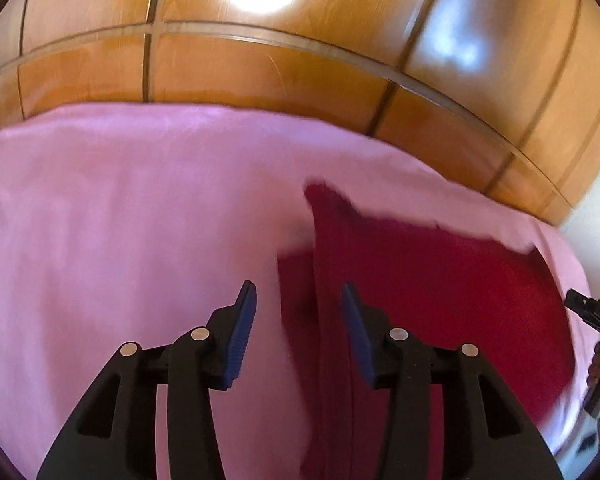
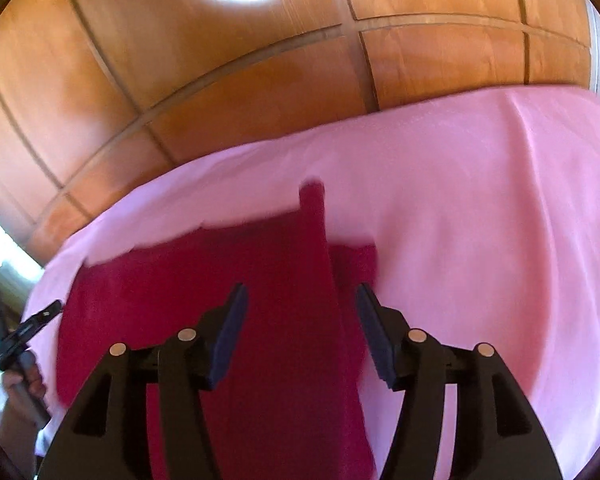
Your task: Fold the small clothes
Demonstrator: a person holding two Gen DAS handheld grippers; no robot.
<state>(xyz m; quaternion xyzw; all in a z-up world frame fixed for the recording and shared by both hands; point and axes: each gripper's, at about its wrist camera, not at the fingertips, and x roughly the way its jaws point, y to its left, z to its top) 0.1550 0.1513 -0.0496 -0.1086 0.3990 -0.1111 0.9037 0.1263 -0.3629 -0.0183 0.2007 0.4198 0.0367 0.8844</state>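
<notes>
Left gripper [image 1: 299,312]: black arms with blue pads standing apart, nothing pressing between them.
Dark red cloth garment [image 1: 440,292]: lying right of centre on the pink bedsheet [image 1: 120,220].
Glossy wooden panelling [image 1: 280,60]: standing at the far side.
Right gripper [image 1: 592,312]: showing at the right edge.

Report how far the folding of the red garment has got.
Done: the red garment lies on the pink sheet with one side already folded over. In hand: nothing; the left tongs and right tongs are open above it. Left: further folds, judging by its width.
</notes>
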